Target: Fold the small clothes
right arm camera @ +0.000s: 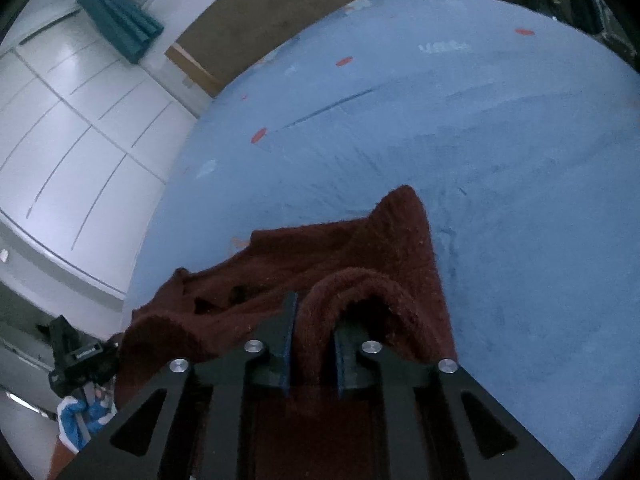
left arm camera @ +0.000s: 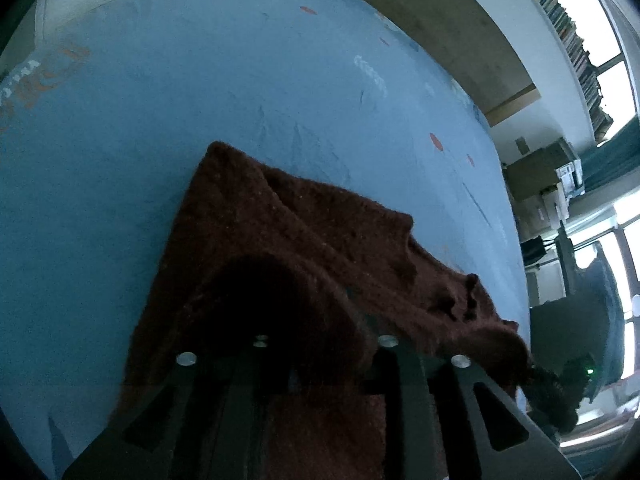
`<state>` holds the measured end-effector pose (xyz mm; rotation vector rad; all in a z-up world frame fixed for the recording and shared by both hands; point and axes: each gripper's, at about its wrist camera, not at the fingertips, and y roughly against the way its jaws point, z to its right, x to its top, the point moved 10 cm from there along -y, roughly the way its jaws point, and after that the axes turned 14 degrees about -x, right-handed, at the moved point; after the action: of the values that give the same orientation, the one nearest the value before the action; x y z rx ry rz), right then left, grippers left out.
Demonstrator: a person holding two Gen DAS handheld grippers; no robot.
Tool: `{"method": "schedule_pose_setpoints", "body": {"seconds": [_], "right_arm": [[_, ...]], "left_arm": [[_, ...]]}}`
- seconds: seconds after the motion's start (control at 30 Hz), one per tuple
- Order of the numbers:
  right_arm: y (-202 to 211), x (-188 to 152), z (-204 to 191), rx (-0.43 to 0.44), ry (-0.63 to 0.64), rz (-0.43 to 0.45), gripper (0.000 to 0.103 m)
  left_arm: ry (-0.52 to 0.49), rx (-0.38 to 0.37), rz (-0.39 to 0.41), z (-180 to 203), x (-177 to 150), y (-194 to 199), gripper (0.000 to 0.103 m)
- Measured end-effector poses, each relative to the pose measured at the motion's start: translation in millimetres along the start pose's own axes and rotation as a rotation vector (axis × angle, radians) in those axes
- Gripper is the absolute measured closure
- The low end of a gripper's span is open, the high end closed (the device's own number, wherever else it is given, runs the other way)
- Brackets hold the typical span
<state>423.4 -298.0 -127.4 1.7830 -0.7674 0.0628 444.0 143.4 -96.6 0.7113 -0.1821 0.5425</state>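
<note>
Near the bed [right arm camera: 520,160] edge, both grippers, left [left arm camera: 320,320] and right [right arm camera: 314,344], loosely pinch the sweater [right arm camera: 360,248]; slackening jaws might drop the fold crooked.

This looks like a home bedroom: a bed with a blue sheet [left arm camera: 240,92], white wardrobe doors [right arm camera: 80,128] at 9 o'clock, packed bookshelves [left arm camera: 568,32] at 1 o'clock.

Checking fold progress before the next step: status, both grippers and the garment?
Right gripper: jaws pinch a raised fold of brown knit. Left gripper: jaws buried under knit, state unclear. Knit draped on blue sheet. Nothing in the way.
</note>
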Motion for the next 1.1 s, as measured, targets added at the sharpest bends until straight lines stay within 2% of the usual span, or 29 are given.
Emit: {"method": "schedule_pose_setpoints", "body": {"seconds": [0.17,0.23,0.3,0.43,0.57,0.73,0.9,1.0,1.1], "right_arm": [[-7,-1,2,0.012,-0.031,-0.025,0.071],[-5,1,3,0.026,-0.053,-0.028,0.067],[-2,4,3,0.037,-0.07,-0.024,0.063],[12,14,8,0.037,-0.094,0.017,0.049],[28,23,15,-0.006,-0.082,0.057,0.049],[33,19,-18,-0.106,0.174,0.095,0.048],[16,1,-62,-0.182,0.416,0.126,0.048],[-6,-11,-73,-0.218,0.503,0.11,0.048],[-29,-18,-59,-0.302,0.529,0.087,0.049]], "left_arm": [[0.045,-0.037,0.037,1,13,10,0.059],[0.077,-0.062,0.053,2,18,16,0.056],[0.078,-0.052,0.07,1,22,23,0.051],[0.042,-0.018,0.083,1,25,36,0.05],[-0.039,0.039,0.101,9,20,46,0.05],[-0.187,0.093,0.102,33,9,35,0.05],[-0.322,0.169,0.074,52,-11,-4,0.05],[-0.401,0.24,0.052,52,-21,-28,0.05],[-0.428,0.311,0.024,33,-31,-41,0.05]]}}
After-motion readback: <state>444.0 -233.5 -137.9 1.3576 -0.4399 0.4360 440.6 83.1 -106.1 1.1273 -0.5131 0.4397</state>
